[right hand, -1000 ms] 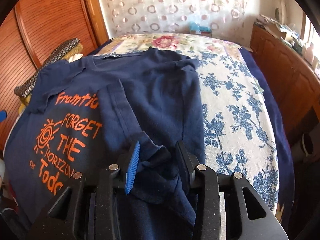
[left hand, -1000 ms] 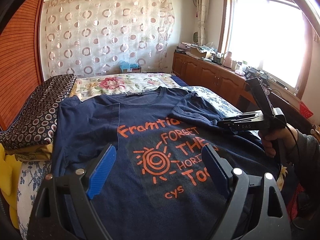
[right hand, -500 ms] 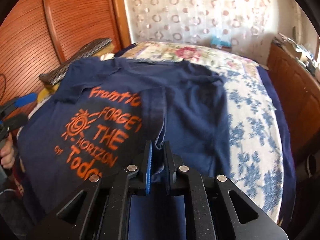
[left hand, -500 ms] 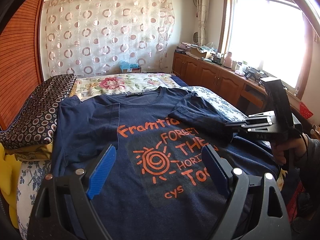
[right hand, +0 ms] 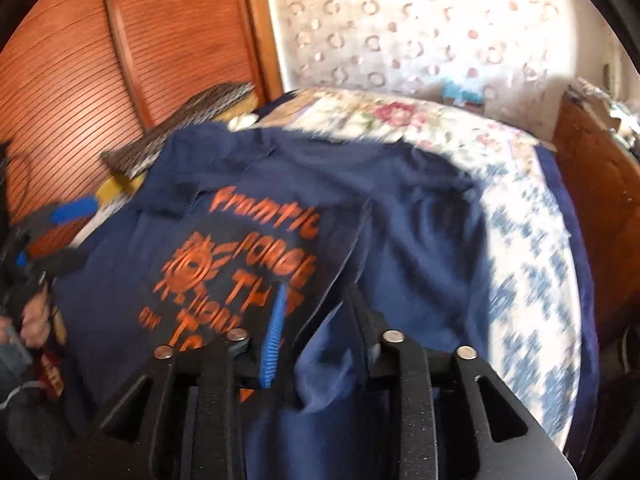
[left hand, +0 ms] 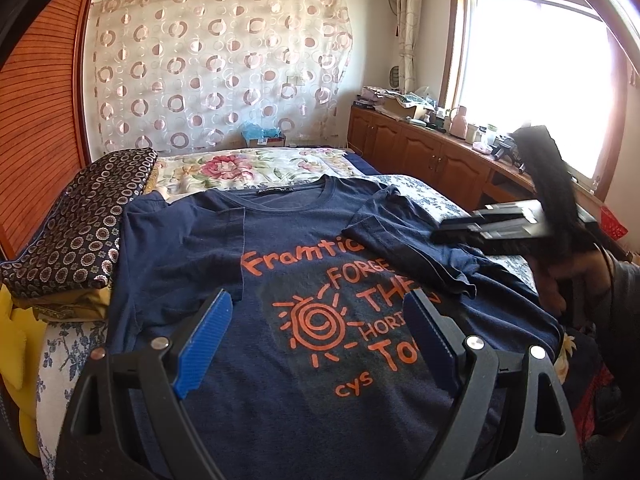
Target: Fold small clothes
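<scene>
A navy T-shirt (left hand: 280,264) with orange print lies face up on the bed; it also shows in the right wrist view (right hand: 280,184). Its right sleeve (left hand: 404,240) is folded in over the chest. My left gripper (left hand: 316,332) hovers open and empty over the shirt's lower front. My right gripper (right hand: 316,320) has its jaws parted with the sleeve's cloth (right hand: 332,344) lying loose between them. It shows from the side in the left wrist view (left hand: 440,236), at the shirt's right edge. The right wrist view is blurred.
A patterned folded pile (left hand: 80,220) lies along the bed's left side by the wooden wardrobe (right hand: 80,80). A floral bedspread (left hand: 248,164) covers the far bed. Wooden cabinets (left hand: 420,152) with clutter stand under the window at right.
My right gripper shut on the sleeve, carried it left over the chest, and now its jaws have parted again. My left gripper has not moved.
</scene>
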`<state>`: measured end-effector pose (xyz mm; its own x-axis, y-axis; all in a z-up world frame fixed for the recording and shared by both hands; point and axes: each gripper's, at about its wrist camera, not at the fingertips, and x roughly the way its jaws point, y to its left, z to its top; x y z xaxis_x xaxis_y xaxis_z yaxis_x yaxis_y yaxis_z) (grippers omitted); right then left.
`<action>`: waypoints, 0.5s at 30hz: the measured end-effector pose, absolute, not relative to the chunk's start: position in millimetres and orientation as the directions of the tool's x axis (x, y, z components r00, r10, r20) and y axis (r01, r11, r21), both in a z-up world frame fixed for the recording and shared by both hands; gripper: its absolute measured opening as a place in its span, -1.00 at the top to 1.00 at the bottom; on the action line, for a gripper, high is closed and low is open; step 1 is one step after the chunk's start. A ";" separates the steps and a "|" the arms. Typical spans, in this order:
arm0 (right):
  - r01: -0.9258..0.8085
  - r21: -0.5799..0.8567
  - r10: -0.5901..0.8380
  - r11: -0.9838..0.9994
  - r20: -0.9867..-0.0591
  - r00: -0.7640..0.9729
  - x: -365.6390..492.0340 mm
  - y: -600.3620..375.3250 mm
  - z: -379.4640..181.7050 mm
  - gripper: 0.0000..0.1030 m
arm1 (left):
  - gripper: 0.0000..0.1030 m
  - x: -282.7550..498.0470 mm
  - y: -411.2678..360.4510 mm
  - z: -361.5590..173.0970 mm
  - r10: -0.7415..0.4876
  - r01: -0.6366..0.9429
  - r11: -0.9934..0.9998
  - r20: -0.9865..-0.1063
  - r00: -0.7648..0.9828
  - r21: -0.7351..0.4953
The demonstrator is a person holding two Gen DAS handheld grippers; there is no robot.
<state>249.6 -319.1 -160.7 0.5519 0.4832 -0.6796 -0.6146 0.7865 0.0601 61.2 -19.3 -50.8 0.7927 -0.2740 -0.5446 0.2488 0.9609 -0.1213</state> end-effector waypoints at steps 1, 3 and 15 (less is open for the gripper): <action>-0.611 0.064 0.480 0.789 -0.685 0.548 258.7 -316.2 -160.4 0.31 | -0.71 61.5 -18.2 -51.0 -0.274 0.248 0.961 -0.545 0.793 -0.122; -0.608 0.071 0.470 0.791 -0.705 0.530 280.4 -306.0 -164.0 0.31 | -0.71 61.8 -16.8 -51.5 -0.270 0.244 0.962 -0.546 0.793 -0.121; -0.627 0.056 0.428 0.777 -0.779 0.459 334.8 -256.1 -190.3 0.88 | -0.71 61.0 3.8 -58.8 -0.242 0.209 0.970 -0.563 0.790 -0.123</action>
<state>334.8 -256.1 -190.3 0.4593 0.4277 -0.7786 -0.6275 0.7766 0.0565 61.0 3.8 -58.8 0.7904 -0.2420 -0.5627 0.2094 0.9701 -0.1230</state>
